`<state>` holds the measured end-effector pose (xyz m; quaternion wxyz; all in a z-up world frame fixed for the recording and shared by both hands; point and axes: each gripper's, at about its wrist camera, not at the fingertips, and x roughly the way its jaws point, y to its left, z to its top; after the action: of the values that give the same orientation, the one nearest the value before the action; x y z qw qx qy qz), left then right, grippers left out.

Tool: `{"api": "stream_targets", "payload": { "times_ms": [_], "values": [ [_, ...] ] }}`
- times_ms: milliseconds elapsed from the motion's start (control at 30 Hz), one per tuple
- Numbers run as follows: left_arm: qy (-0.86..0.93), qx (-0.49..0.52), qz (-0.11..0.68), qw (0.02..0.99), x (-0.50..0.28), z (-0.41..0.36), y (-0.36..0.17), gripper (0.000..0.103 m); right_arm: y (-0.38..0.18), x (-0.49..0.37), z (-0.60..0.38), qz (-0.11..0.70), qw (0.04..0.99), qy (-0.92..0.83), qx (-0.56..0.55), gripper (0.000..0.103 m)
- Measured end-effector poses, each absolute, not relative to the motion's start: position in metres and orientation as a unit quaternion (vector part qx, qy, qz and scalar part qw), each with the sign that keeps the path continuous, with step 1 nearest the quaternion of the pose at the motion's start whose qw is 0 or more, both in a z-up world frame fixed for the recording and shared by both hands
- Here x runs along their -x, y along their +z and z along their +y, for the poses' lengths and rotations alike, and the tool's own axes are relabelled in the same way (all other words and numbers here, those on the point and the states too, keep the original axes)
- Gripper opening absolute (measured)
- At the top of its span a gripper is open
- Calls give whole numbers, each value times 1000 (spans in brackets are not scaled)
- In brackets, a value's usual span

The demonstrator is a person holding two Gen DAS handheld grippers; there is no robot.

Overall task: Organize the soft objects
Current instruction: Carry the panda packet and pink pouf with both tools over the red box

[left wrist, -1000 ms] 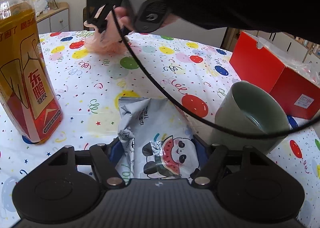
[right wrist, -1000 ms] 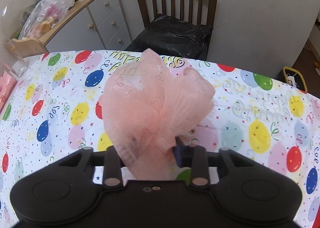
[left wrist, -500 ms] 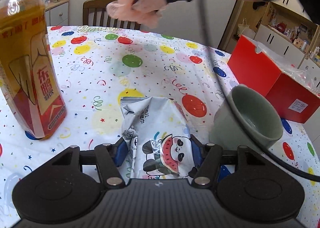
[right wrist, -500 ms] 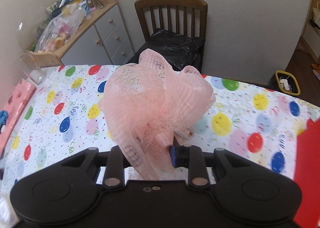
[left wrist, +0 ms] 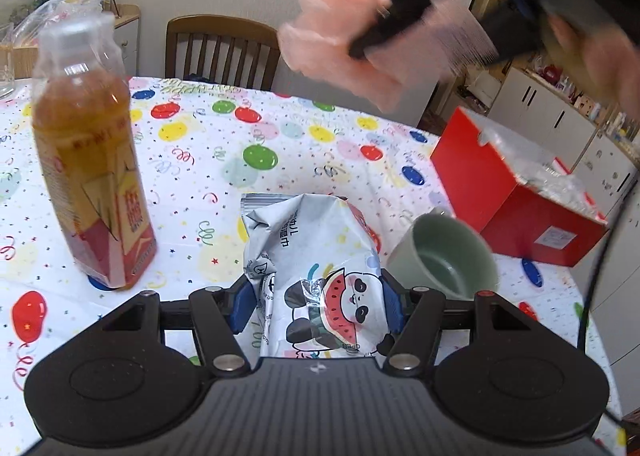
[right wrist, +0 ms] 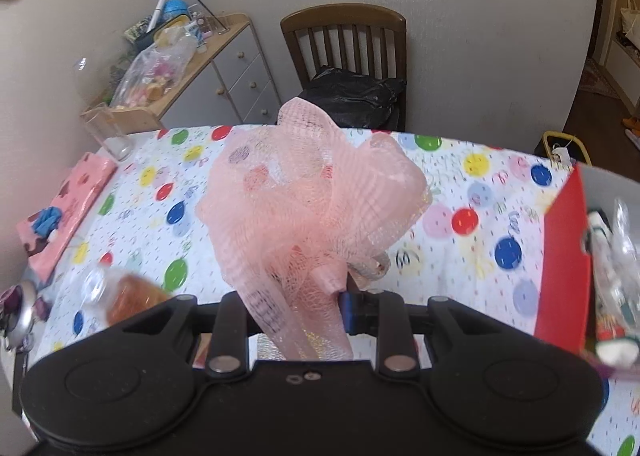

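My left gripper (left wrist: 316,300) is shut on a silver wet-wipe pack with a panda and watermelon print (left wrist: 316,260), held just above the balloon-print tablecloth (left wrist: 224,160). My right gripper (right wrist: 298,308) is shut on a pink mesh bath pouf (right wrist: 312,192) and holds it high above the table. The pouf also shows blurred at the top of the left wrist view (left wrist: 340,36), with the right gripper above the red box (left wrist: 516,192).
A bottle of amber drink (left wrist: 88,160) stands at the left. A green mug (left wrist: 444,256) sits right of the pack. The red box (right wrist: 568,256) holds clear plastic items. A pink pack (right wrist: 68,204), a glass (right wrist: 108,132) and a wooden chair (right wrist: 348,44) lie beyond.
My right gripper has lifted the pink pouf off the far table and swung it right and up towards the red box. My left gripper has risen slightly with the pack.
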<state>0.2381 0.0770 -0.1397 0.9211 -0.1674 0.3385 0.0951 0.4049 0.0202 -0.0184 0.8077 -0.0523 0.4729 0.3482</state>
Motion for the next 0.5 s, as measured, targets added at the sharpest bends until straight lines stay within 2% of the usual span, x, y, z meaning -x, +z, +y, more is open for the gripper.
{"api": "stream_targets", "payload": {
  "times_ms": [500],
  "values": [
    [97,190,318,924,-202,67,-75,61,9,-352,-75,451,810,373,22,26]
  ]
}}
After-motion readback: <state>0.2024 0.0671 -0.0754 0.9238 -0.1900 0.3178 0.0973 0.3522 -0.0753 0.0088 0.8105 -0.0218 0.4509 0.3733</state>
